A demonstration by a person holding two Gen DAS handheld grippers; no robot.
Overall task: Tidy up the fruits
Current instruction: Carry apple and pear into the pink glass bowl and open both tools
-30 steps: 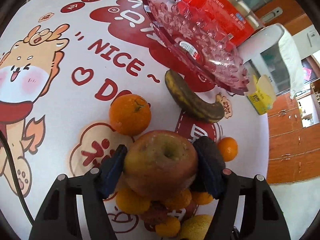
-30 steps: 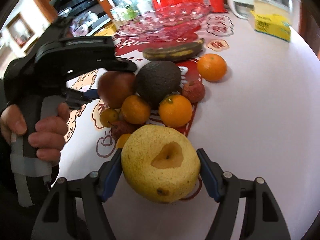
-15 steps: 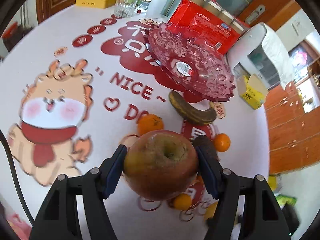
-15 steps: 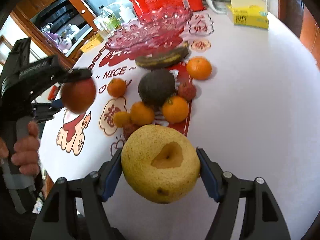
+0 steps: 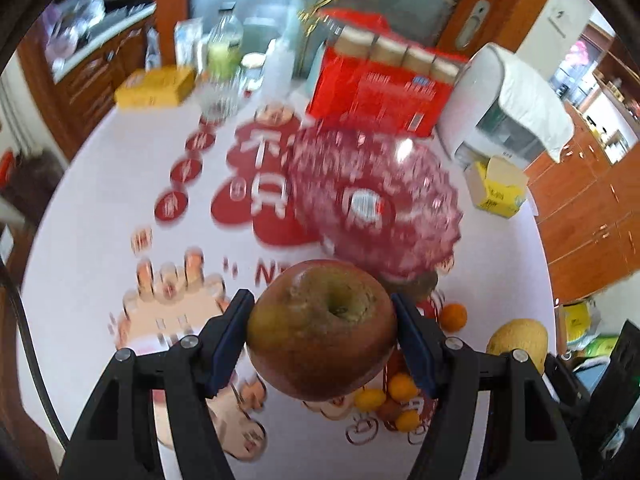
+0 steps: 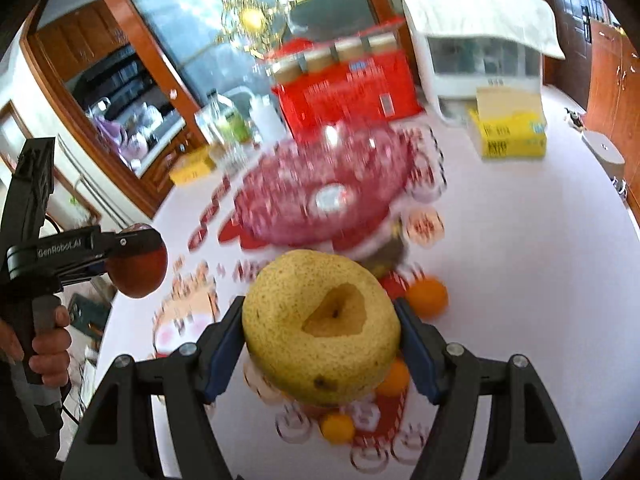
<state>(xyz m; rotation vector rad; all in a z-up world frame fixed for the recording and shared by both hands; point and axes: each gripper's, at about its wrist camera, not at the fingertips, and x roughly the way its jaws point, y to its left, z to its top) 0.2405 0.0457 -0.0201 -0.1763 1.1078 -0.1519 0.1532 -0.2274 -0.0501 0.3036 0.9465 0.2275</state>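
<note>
Gripping tight, both tools carry fruit above the table: the left gripper clamps a reddish apple, the right gripper clamps a yellow pear. Beyond each, at about twelve o'clock, waits the empty pink glass dish. In the right view the apple-bearing tool hangs out at nine o'clock. By my read, the right hand sits a touch nearer.
</note>
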